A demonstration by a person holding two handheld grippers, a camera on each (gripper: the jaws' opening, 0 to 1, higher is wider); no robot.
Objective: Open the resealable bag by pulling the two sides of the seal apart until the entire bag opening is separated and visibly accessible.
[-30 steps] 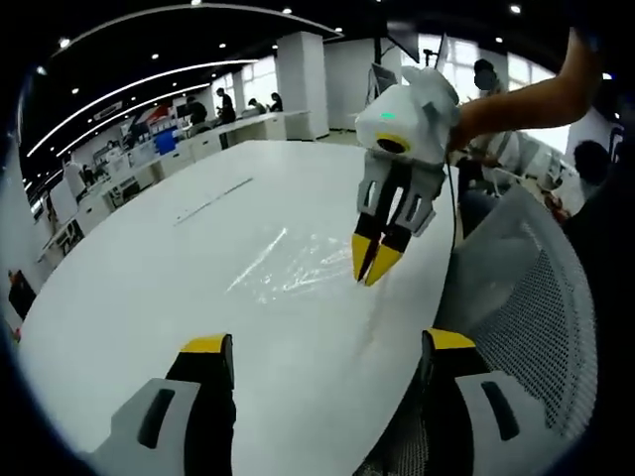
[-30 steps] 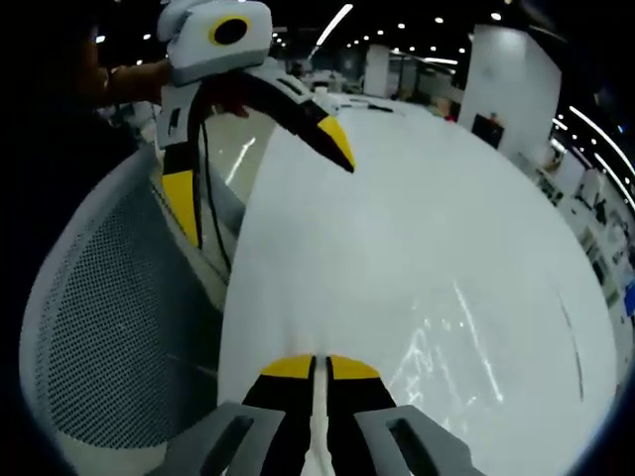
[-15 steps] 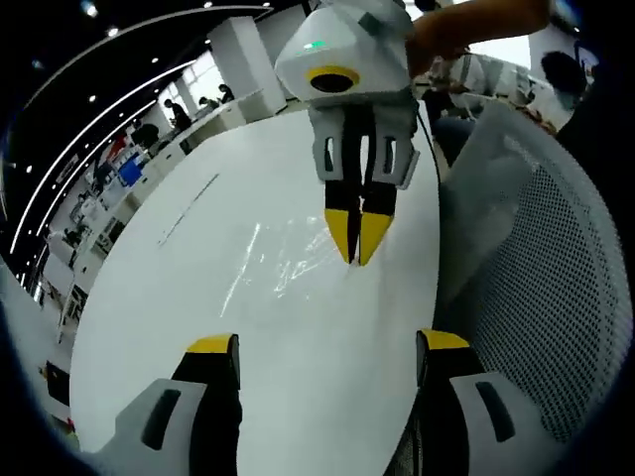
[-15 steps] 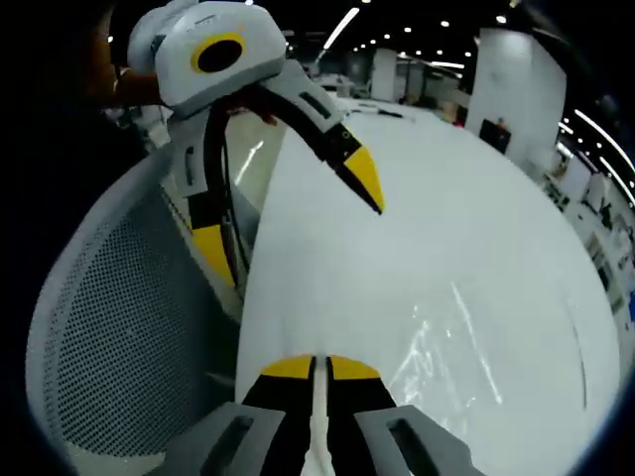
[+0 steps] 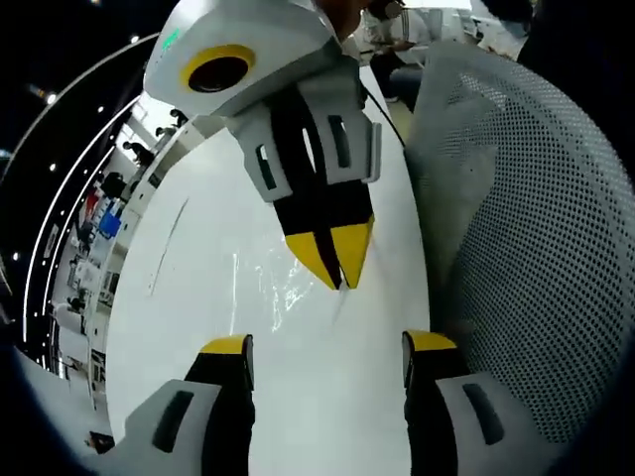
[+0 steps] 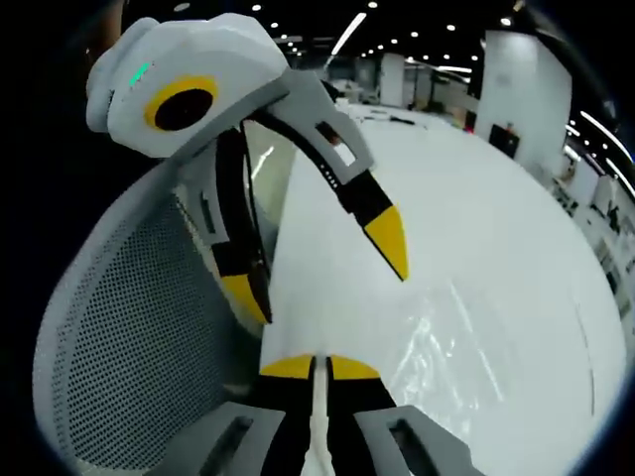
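My right gripper (image 5: 332,260) pinches one edge of the bag (image 6: 446,352); my left gripper (image 5: 325,349) stands spread, approaching to take the opposite edge.

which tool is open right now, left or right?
The left tool: its yellow-tipped jaws stand wide apart over the white table. The right tool has its jaws pressed together at the clear bag.

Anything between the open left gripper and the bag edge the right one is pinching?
Just bare white table between the left gripper and the clear bag, in the left gripper view.
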